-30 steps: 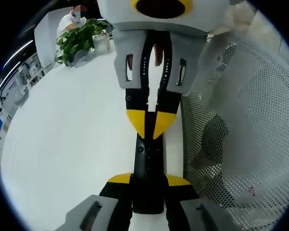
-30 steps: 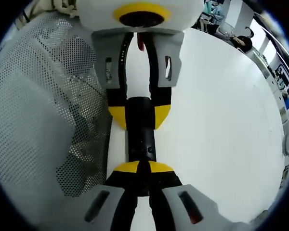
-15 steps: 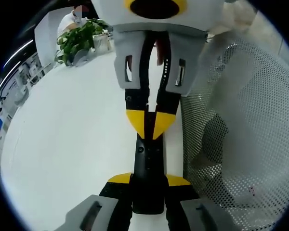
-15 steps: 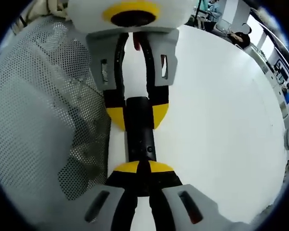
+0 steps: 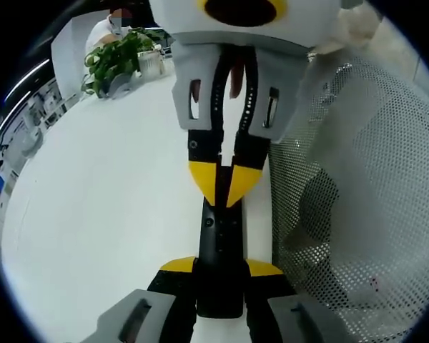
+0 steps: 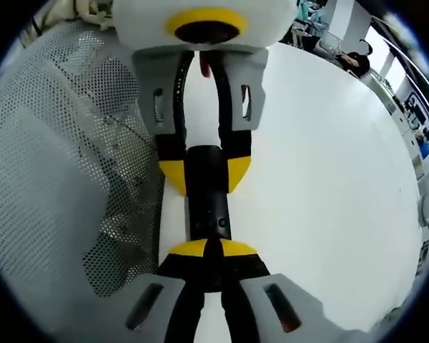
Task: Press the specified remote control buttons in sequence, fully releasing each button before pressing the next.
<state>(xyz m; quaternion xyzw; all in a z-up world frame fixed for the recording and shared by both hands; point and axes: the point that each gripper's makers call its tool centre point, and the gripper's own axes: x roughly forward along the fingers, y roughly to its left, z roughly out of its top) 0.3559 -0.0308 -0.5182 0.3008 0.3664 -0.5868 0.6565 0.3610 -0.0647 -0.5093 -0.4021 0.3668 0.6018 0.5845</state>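
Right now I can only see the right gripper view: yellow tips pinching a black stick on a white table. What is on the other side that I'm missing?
Observer: In the left gripper view, a potted plant stands at the far edge of the white table.
Operator: Is anyone near it?
Observer: Yes, a person in a white top is just behind the plant.
Operator: And my own gripper, seen from there?
Observer: The right gripper reaches in from the top, tips pinched together over the remote.
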